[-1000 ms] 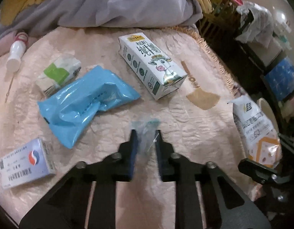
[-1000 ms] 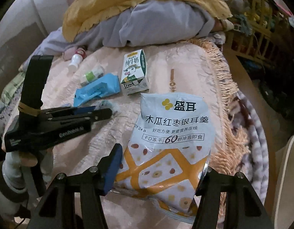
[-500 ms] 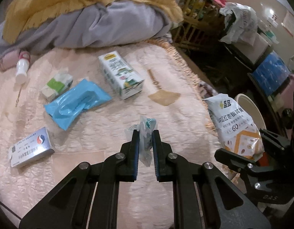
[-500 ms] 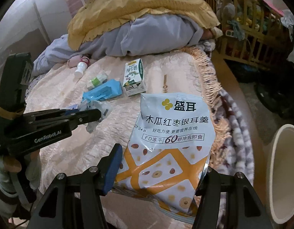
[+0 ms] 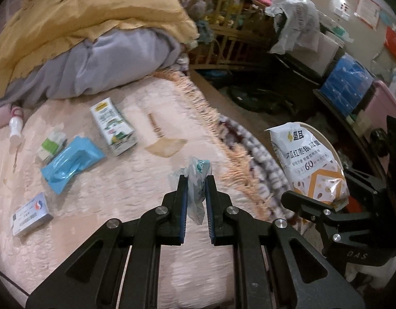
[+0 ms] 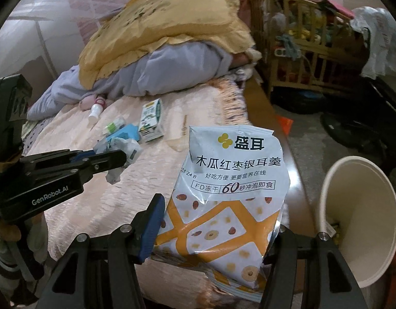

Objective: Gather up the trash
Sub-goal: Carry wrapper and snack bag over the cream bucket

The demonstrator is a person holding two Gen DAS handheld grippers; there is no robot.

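Note:
My left gripper (image 5: 196, 180) is shut on a crumpled clear plastic wrapper (image 5: 196, 180) with teal print, held above the bed's right part; from the right wrist view the same wrapper (image 6: 120, 152) hangs at that gripper's tip. My right gripper (image 6: 216, 211) is shut on a white and orange snack bag (image 6: 231, 180), held upright past the bed's edge beside a cream waste bin (image 6: 365, 231). The left wrist view shows that bag (image 5: 308, 162) in front of the bin's rim. A milk carton (image 5: 111, 126), blue pouch (image 5: 71, 163), green-white packet (image 5: 51, 145), small box (image 5: 29, 213) and brown paper scrap (image 5: 165, 146) lie on the bed.
The pink bedspread (image 5: 120, 193) ends in a fringe on the right. A yellow and grey quilt heap (image 5: 82, 51) fills the bed's far end, with a white bottle (image 5: 15, 128) beside it. A wooden crib (image 6: 301, 51) and cluttered shelves stand across the floor.
Both grippers have risen and swung right, away from the bed's middle toward its edge, each keeping its load. The waste bin has come into the right wrist view.

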